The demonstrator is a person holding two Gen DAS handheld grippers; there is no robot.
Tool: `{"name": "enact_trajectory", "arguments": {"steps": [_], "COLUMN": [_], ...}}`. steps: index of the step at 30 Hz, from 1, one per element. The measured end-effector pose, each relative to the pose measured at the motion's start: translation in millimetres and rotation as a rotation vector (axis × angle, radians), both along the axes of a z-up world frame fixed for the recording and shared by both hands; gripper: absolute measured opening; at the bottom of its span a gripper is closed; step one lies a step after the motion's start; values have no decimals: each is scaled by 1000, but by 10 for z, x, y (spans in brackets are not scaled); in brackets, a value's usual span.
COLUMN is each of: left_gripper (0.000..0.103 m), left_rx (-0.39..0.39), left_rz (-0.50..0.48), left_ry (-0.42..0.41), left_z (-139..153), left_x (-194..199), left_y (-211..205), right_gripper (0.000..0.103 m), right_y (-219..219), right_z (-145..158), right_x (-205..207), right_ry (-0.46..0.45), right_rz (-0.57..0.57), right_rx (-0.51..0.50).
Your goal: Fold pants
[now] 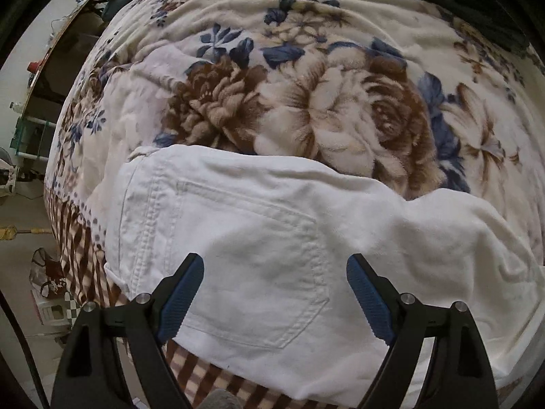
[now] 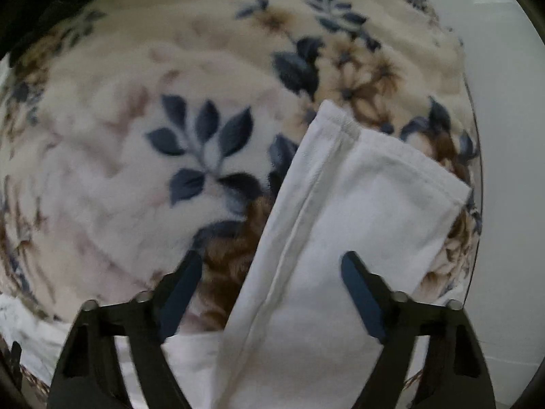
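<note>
The white pants [image 1: 272,238] were laid on a floral blanket [image 1: 306,85] (back pocket upward). The left gripper [image 1: 275,293] was held wide above the pocket, nothing gripped. The right gripper [image 2: 271,293] was spread over the pant legs [image 2: 340,221], nothing clamped.

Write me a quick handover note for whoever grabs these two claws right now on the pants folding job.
Left claw: open, holding nothing, hanging over the back pocket at the waist end of the white pants.
Right claw: open, holding nothing, over the leg end near the hems.
Pants lie on the floral blanket near its edge, one leg stacked on the other, so the lengthwise fold looks done.
Left: probably grip the hems and bring them toward the waist, then smooth the wrinkles.
</note>
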State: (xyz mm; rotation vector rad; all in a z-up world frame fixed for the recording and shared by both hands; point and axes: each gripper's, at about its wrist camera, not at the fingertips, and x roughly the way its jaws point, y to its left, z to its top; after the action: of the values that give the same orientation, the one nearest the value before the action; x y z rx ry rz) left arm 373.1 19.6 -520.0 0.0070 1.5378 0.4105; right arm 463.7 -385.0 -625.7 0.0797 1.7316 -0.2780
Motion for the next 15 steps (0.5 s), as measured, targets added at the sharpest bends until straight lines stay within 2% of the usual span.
{"name": "enact_trajectory", "arguments": {"steps": [1,2,3,6,10,12,15], "left_gripper": [86,86,86,86,86,86,86], "left_rx": [-1,-6,-10,-31,-97,-128,-152], "left_rz": [-1,-4,-6,-9,41,63,82], "left_ry": [7,13,18,27,25,26,26], "left_z": [-11,-6,7,74,192,223,222], "left_x": [-7,-18,-11,-103,-295,-389,-506], "left_y": [-8,-34,-63,-66,-8,-5,-35], "right_gripper": [34,16,5,5,5,5,5], "right_y": [-16,-20,-54,-292,-921,-1228,-1526], "right_z": [-33,-32,33,359,892,1031,989], "right_x": [21,30,17,-196,-783,-1141,-1824], "right_ry": [-4,-14,-46,-159,-265,-285,-285], "right_rz": [-13,-15,-21,-119,-368,-513,-677], "right_rx": [19,13,-13,20,63,75,78]}}
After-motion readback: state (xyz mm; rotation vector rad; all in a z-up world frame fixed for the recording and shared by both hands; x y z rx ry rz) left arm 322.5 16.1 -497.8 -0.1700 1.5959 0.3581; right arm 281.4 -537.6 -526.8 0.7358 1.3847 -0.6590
